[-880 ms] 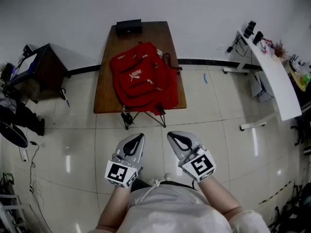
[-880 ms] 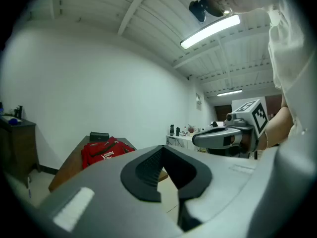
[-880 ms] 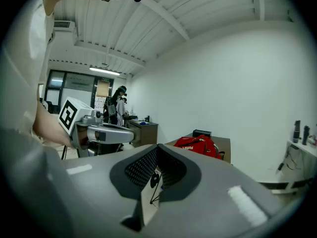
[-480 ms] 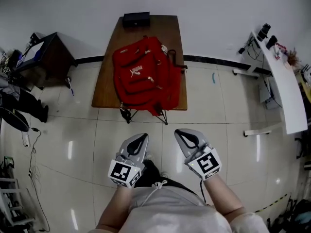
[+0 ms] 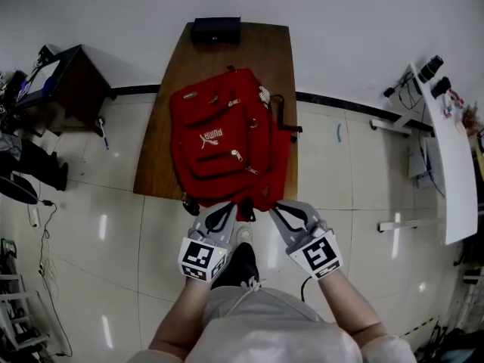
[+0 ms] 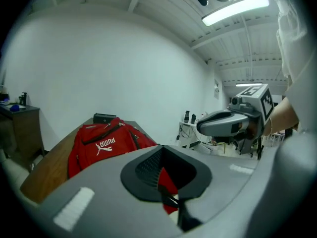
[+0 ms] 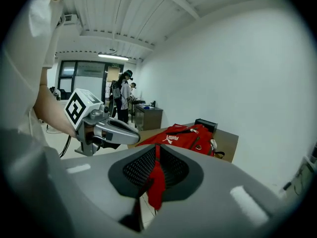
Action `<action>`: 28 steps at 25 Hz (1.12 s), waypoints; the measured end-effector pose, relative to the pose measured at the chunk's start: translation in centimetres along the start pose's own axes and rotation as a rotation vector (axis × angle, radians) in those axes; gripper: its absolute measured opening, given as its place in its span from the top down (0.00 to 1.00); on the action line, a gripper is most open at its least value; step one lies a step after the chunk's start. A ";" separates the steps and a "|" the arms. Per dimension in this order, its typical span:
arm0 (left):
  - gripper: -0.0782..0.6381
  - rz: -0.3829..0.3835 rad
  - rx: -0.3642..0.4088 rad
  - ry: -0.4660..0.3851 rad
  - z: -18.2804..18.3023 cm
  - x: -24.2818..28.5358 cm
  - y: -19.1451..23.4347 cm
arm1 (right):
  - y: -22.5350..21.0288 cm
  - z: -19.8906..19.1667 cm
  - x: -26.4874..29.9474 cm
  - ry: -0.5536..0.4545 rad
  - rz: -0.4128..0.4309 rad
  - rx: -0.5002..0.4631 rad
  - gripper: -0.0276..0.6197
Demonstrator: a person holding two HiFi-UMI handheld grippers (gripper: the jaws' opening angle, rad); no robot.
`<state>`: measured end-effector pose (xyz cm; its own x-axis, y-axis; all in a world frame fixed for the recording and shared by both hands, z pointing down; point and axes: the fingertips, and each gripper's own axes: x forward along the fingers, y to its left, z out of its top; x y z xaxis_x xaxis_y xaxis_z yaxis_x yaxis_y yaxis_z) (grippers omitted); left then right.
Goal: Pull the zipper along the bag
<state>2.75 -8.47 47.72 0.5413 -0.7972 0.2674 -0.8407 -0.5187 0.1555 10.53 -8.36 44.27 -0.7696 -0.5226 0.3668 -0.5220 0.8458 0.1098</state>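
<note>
**Tools meeting at the bag's near edge**

Left tool and right tool are hovering side by side in the head view, right at the near end of the red bag. Each one is showing its jaws drawn together at the tips. The bag is lying flat on the brown tabletop, with its near end hanging over the edge toward the person. A black box is sitting at the far end of the tabletop, apart from the bag. This view is not showing whether either tip is touching the fabric.

In the left gripper view, the jaws are standing together, with only a wedge of red showing through the slit between them. The bag is lying ahead and to the left, and the right tool is reaching in from the right.

In the right gripper view, the jaws are likewise nearly closed, with a thin red strip showing through the gap. The bag is resting ahead on the tabletop, and the left tool is pointing in from the left.
</note>
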 end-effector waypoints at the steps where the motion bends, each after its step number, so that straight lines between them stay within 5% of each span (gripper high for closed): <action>1: 0.88 0.001 -0.003 0.020 -0.3 1.4 1.1 | -1.1 -0.2 1.4 0.021 0.013 0.003 0.90; 8: 0.88 -0.001 -0.026 0.166 -3.0 8.9 6.7 | -5.1 -3.6 10.3 0.199 0.131 -0.059 0.83; 16: 0.88 -0.016 -0.112 0.322 -7.5 13.4 8.4 | -5.7 -9.7 15.7 0.397 0.284 -0.066 0.75; 24: 0.88 0.019 -0.167 0.420 -9.9 15.2 9.1 | -5.8 -13.7 17.5 0.544 0.411 -0.080 0.75; 28: 0.88 0.026 -0.162 0.456 -10.7 15.6 9.2 | -6.4 -14.1 18.1 0.545 0.407 -0.085 0.84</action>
<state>3.30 -22.34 63.44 0.4887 -0.5739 0.6572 -0.8651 -0.4164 0.2797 5.08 -21.71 63.29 -0.5918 -0.0517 0.8044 -0.1824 0.9807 -0.0712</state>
